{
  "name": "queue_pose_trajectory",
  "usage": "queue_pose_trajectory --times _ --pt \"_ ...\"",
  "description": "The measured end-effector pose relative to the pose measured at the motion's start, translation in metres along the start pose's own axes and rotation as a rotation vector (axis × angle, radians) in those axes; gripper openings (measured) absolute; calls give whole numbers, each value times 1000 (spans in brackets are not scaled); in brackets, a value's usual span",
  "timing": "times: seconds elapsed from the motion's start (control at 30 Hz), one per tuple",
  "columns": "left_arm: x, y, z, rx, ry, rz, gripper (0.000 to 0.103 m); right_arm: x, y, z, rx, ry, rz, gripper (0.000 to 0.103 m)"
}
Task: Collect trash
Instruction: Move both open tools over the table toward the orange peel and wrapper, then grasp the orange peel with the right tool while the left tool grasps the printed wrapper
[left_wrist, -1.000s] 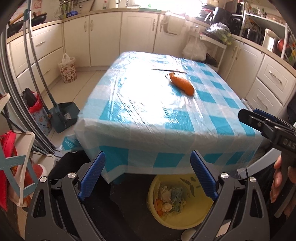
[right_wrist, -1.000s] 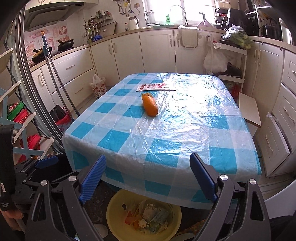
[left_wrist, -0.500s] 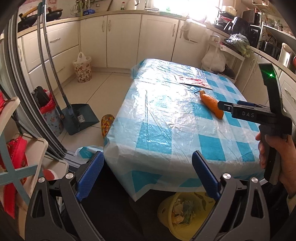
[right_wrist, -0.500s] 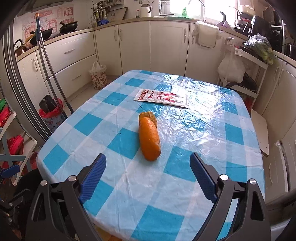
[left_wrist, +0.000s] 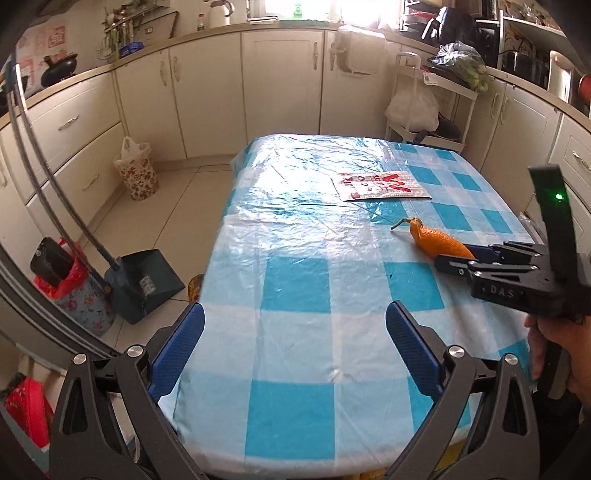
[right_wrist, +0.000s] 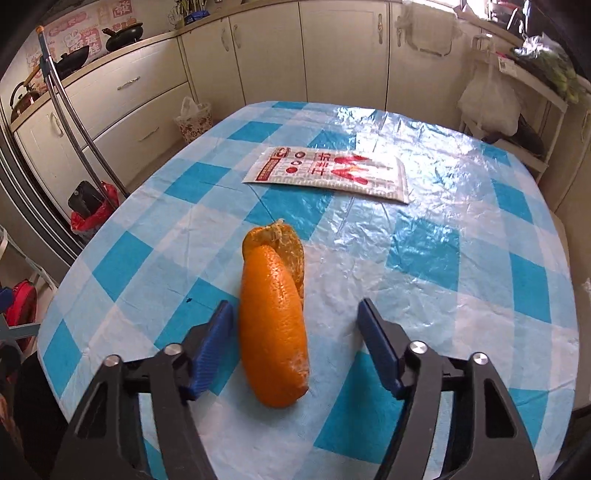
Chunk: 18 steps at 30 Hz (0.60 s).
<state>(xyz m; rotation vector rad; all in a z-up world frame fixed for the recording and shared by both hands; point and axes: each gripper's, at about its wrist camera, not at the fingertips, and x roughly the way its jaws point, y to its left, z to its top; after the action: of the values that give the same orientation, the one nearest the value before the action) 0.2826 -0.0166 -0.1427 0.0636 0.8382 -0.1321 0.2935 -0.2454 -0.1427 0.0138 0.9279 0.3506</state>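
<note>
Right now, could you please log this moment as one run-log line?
right gripper: open, straddling orange peel | left gripper: open, empty | wrapper: on table

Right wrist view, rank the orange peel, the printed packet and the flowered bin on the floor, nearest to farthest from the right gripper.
1. Orange peel: between the open right gripper fingers, nearer the left finger.
2. Printed packet: flat on the table beyond the peel, mid-table.
3. Flowered bin: on the floor past the table's far left edge, by the cabinets.
</note>
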Motion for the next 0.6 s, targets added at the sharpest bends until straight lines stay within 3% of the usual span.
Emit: queue_pose_trajectory --times 0.07,0.17,0.47,0.6 --pt "18 -14 16 31 27 -37 95 -3 -3 -4 -7 13 -1 42" --pt "43 -46 42 99 31 -49 95 -12 -18 -10 36 28 16 37" --pt "126 -137 99 491 78 -110 95 -36 -63 -27 140 25 15 36" --pt "156 -151 115 587 96 -113 95 -40 -69 -31 152 20 39 36"
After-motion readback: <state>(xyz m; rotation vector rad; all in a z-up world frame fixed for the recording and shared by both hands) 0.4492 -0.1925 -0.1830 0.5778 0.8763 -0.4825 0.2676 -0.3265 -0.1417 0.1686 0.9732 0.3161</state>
